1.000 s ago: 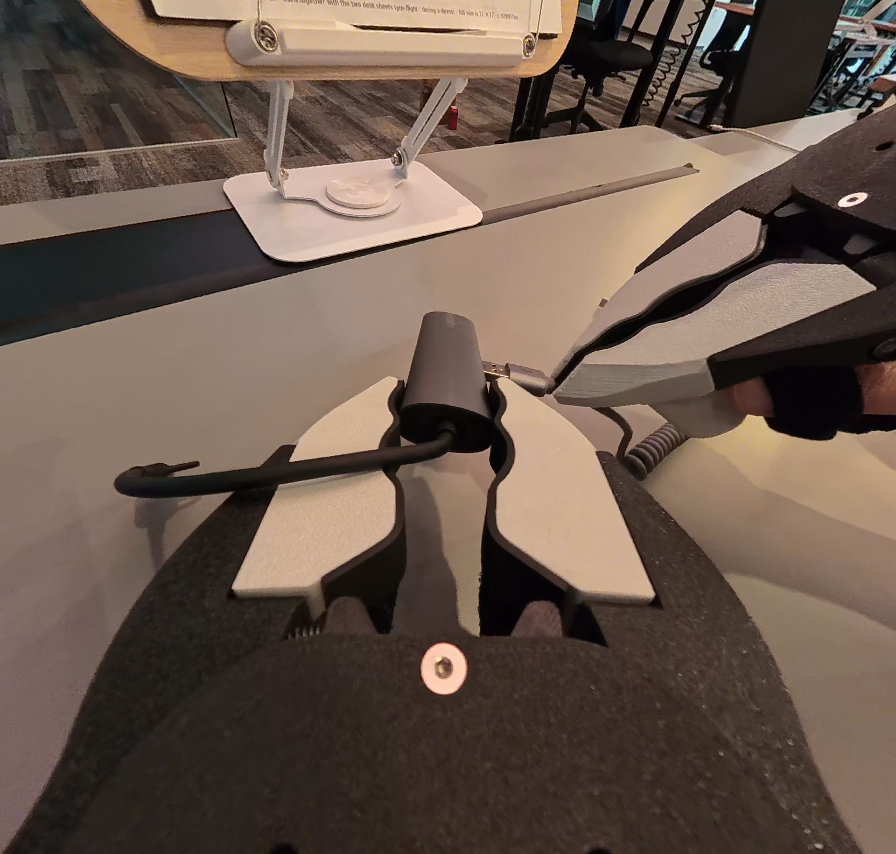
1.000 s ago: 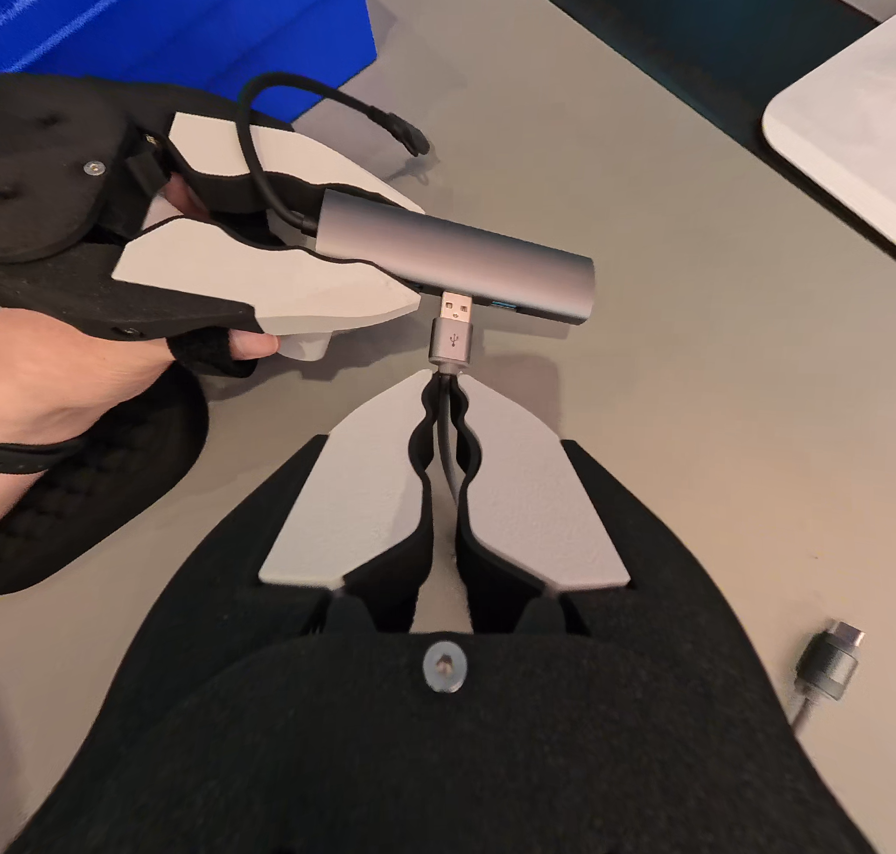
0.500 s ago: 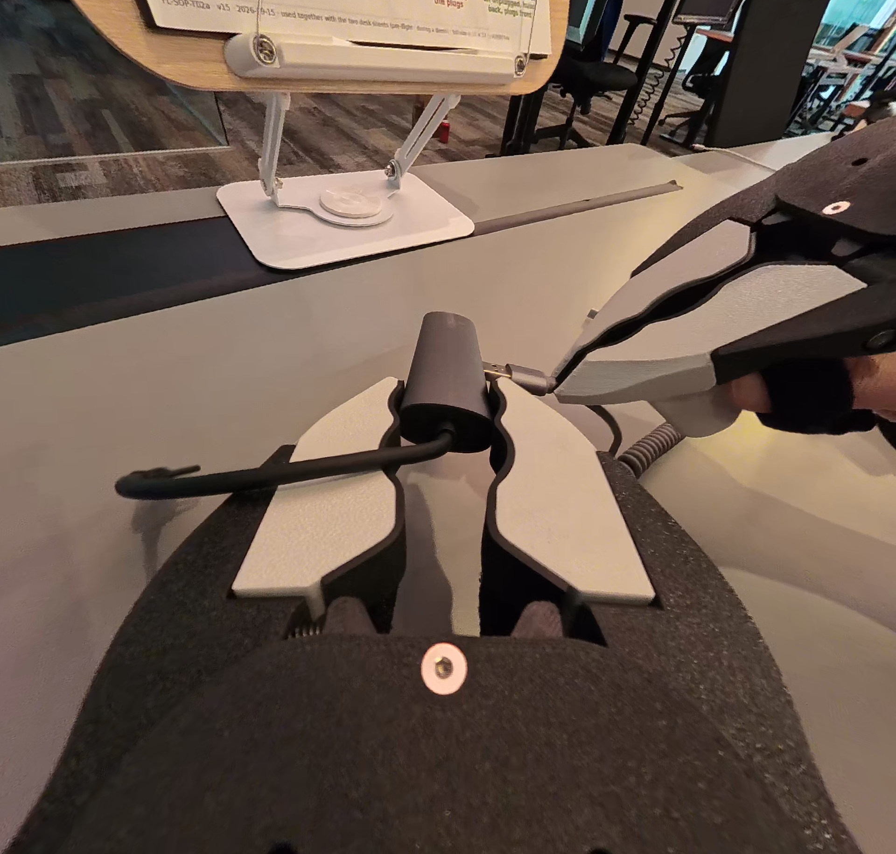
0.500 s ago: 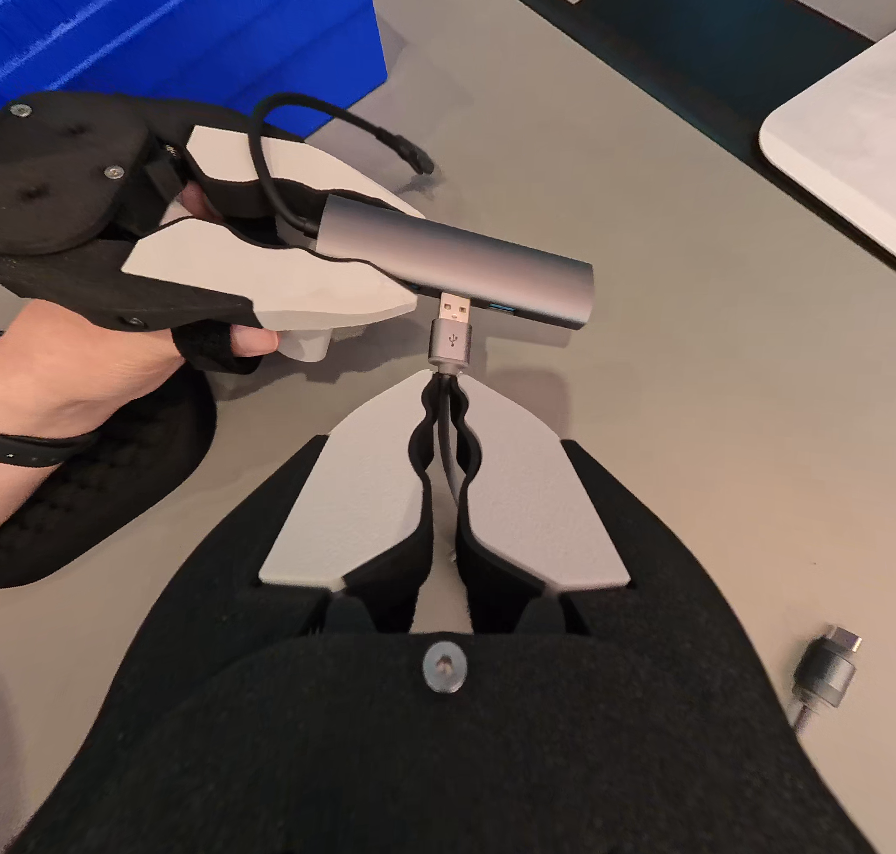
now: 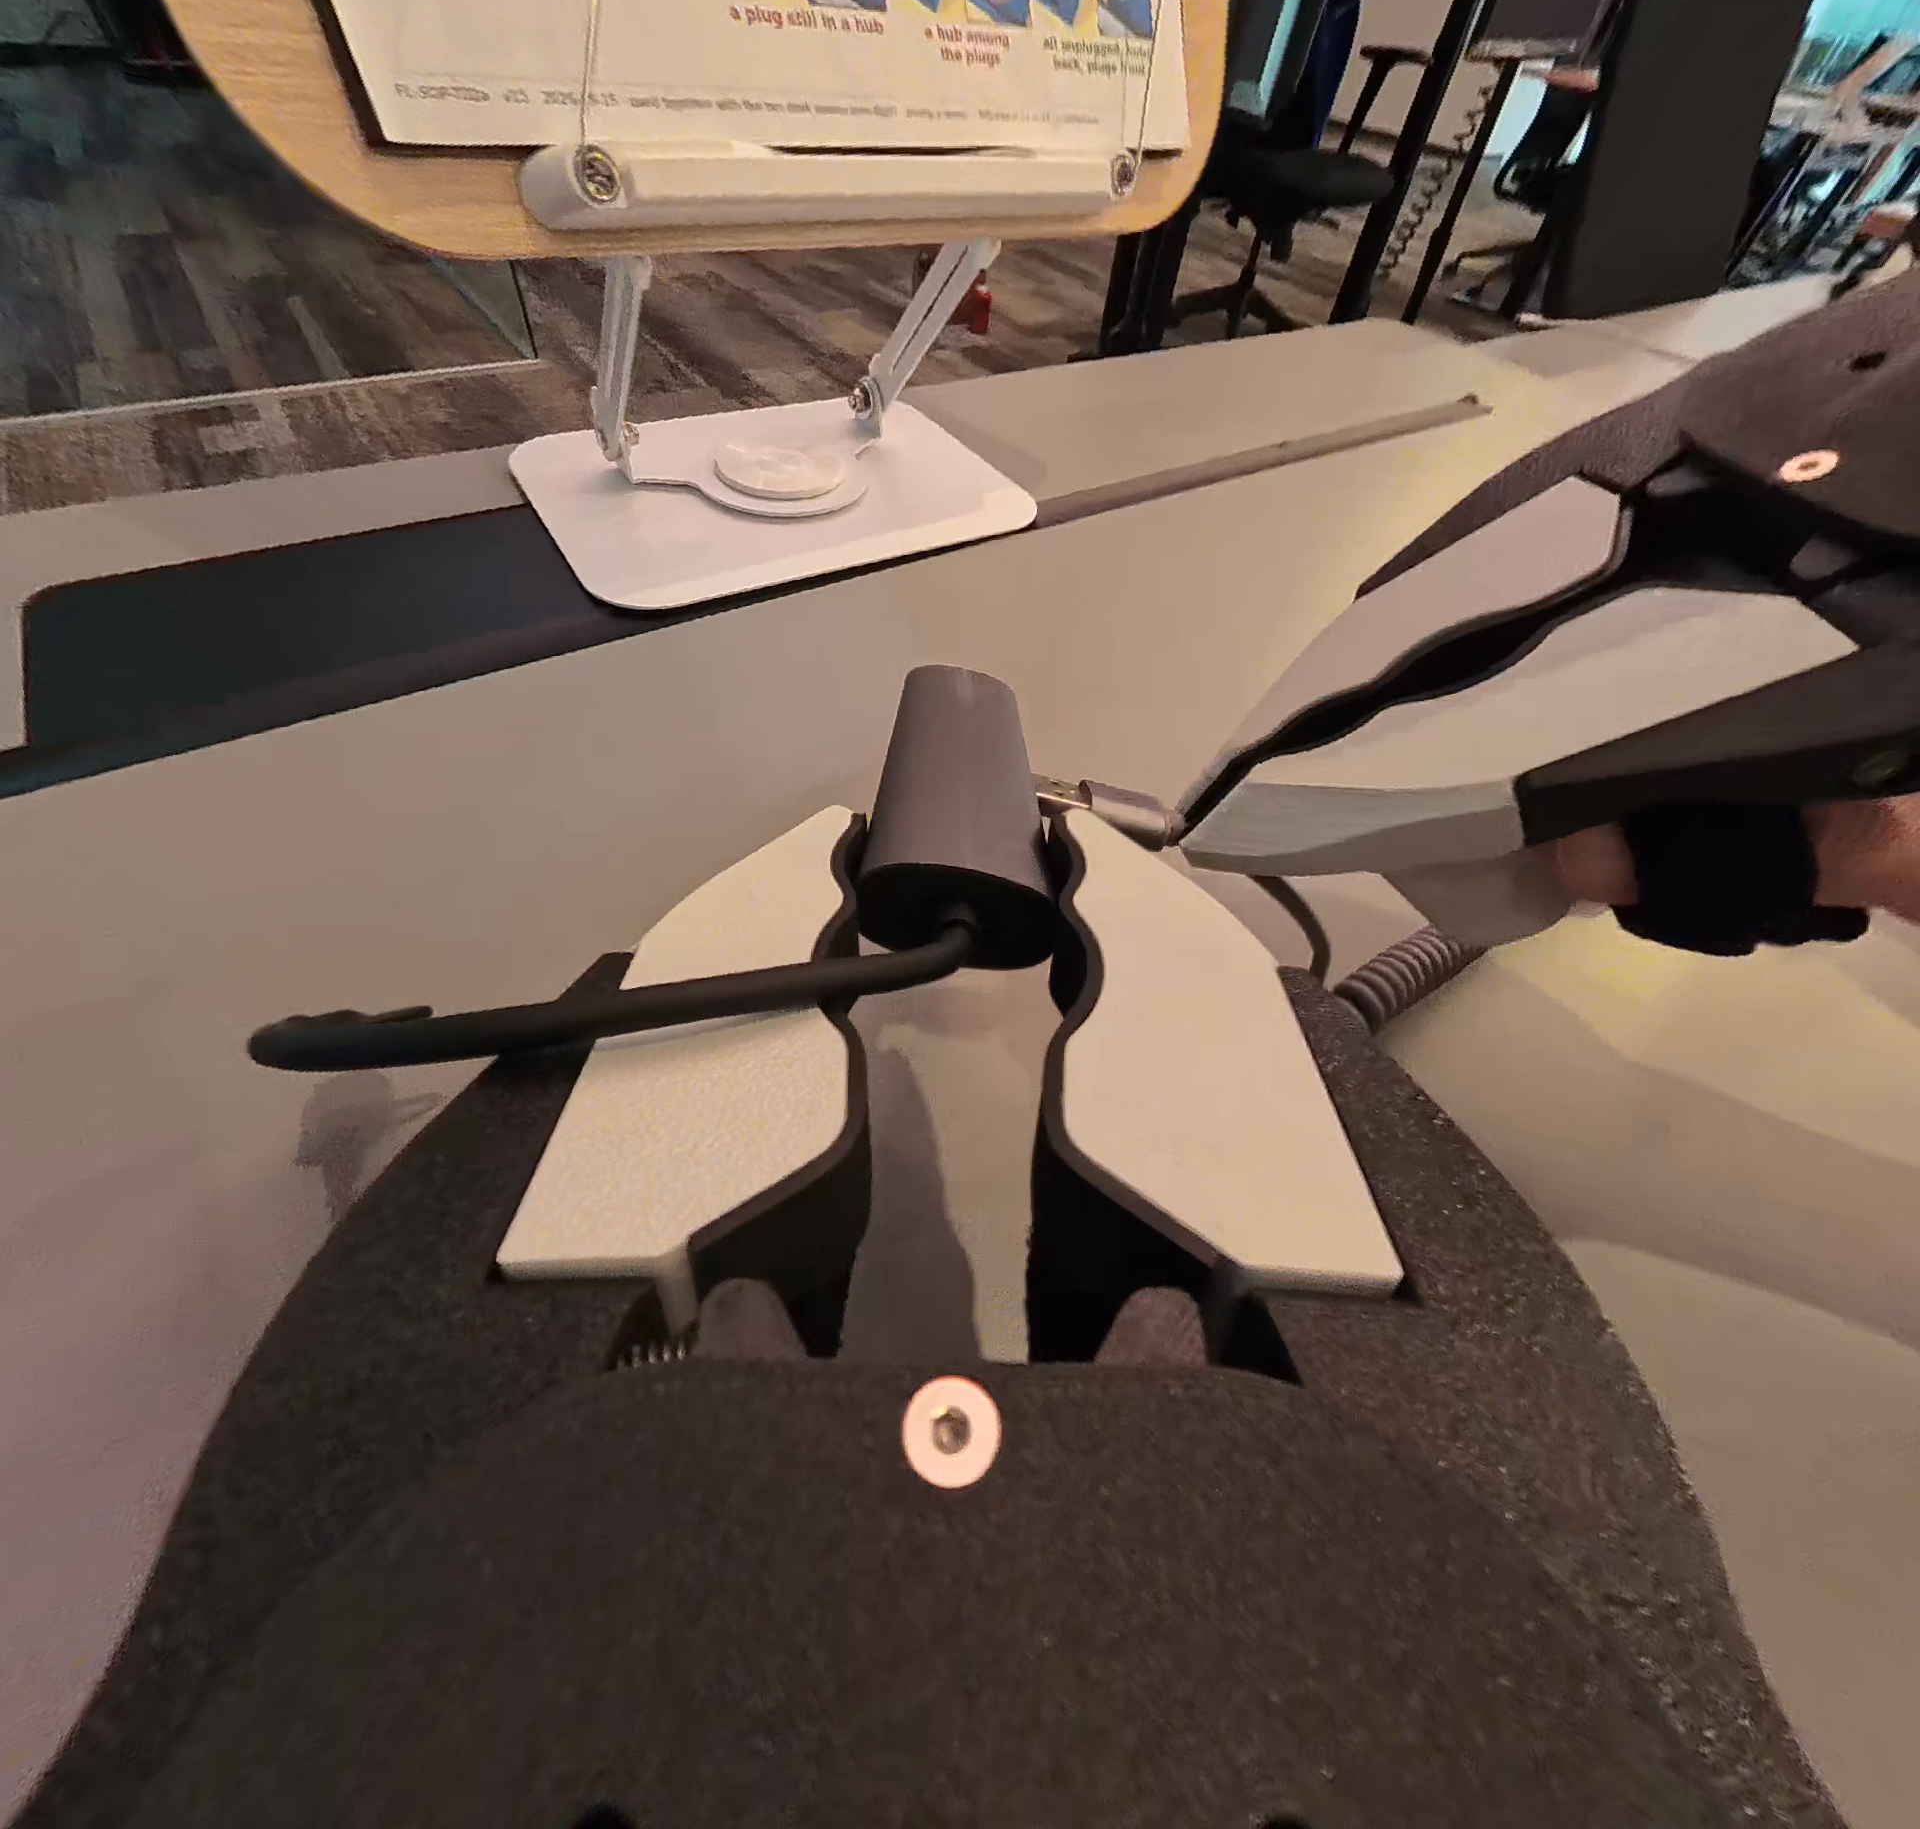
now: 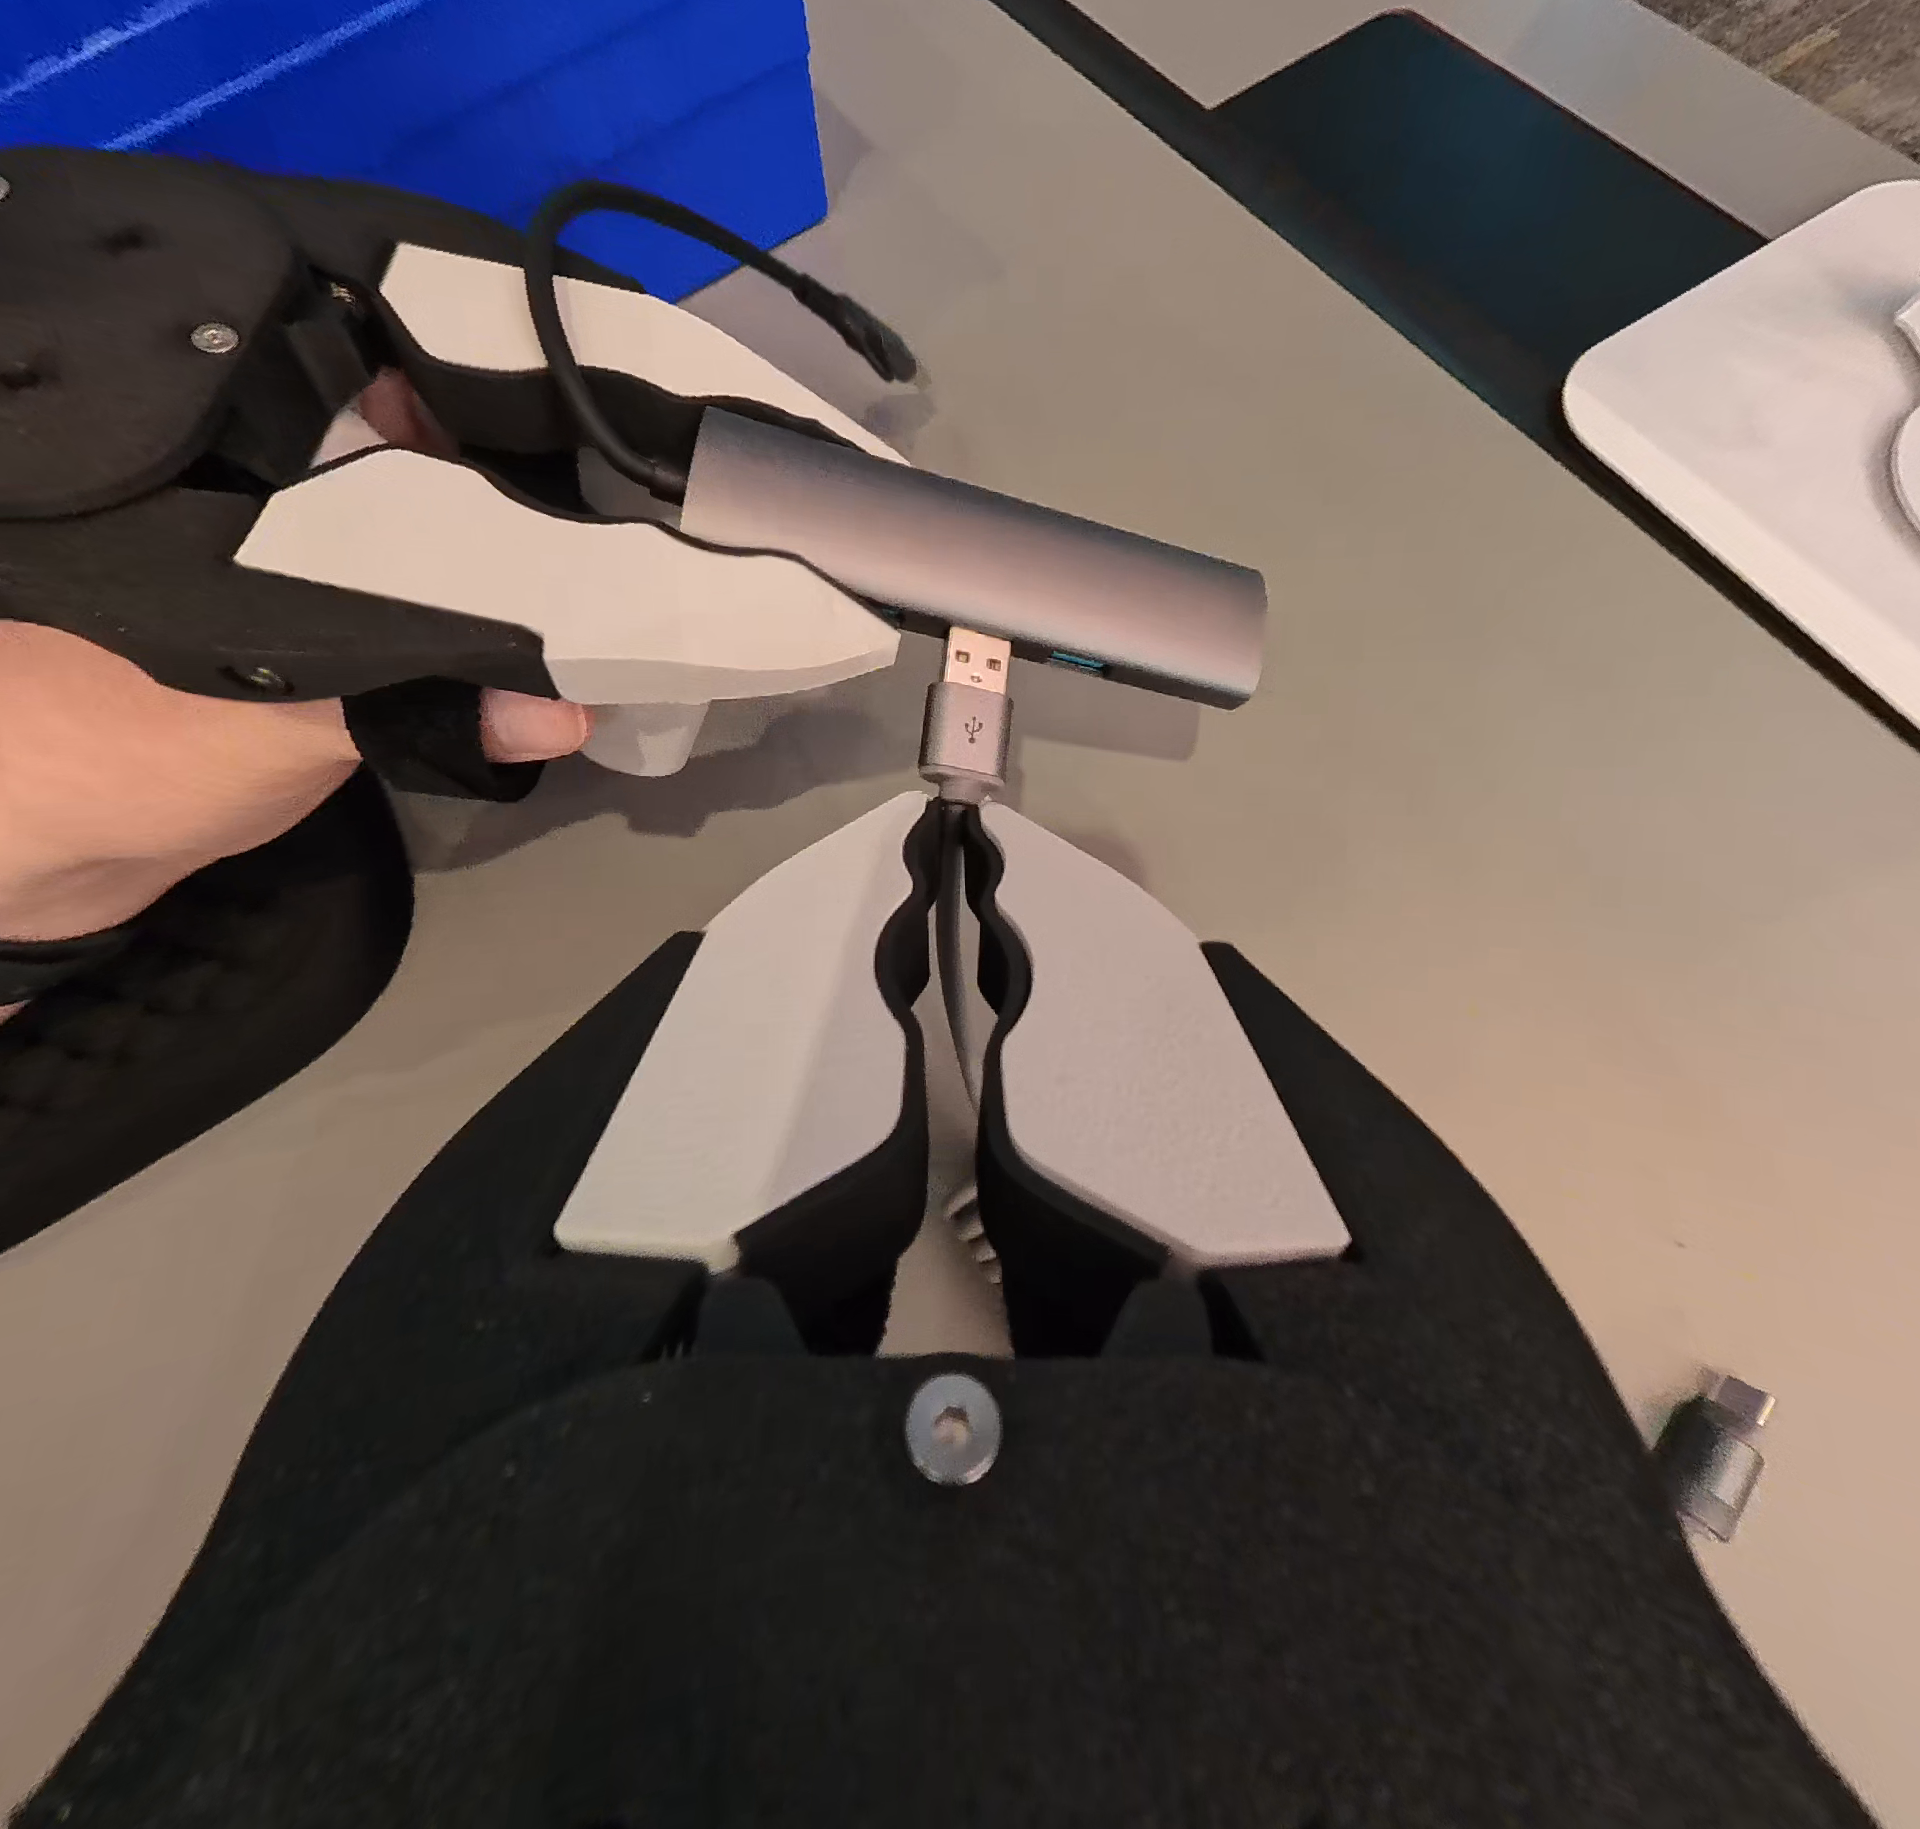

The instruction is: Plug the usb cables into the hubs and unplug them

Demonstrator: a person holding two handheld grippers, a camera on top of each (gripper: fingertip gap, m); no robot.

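Right now the grey USB hub [image 6: 977,553] is held off the bench [image 6: 1455,844], its cable end clamped in the left gripper [image 5: 961,844] jaws. Its short black lead [image 6: 665,252] loops back over the jaws w/ the end hanging free. USB-A plug [image 6: 975,714] sits w/ its metal tip at the hub's port side, shell not yet in; how deep the tip is, can't tell. Right gripper [image 6: 951,813] jaws are nearly closed, pinching the cable just behind the plug.

Right wrist view only: blue bin [image 6: 416,44] behind the left gripper, a second loose grey connector [image 6: 1714,1457] on the bench at lower right, blue port beside the plug. Left wrist view only: white document stand [image 5: 769,522] w/ a printed sheet at the bench's far edge, coiled cable section [image 5: 1397,969] under the right gripper, office chairs beyond.
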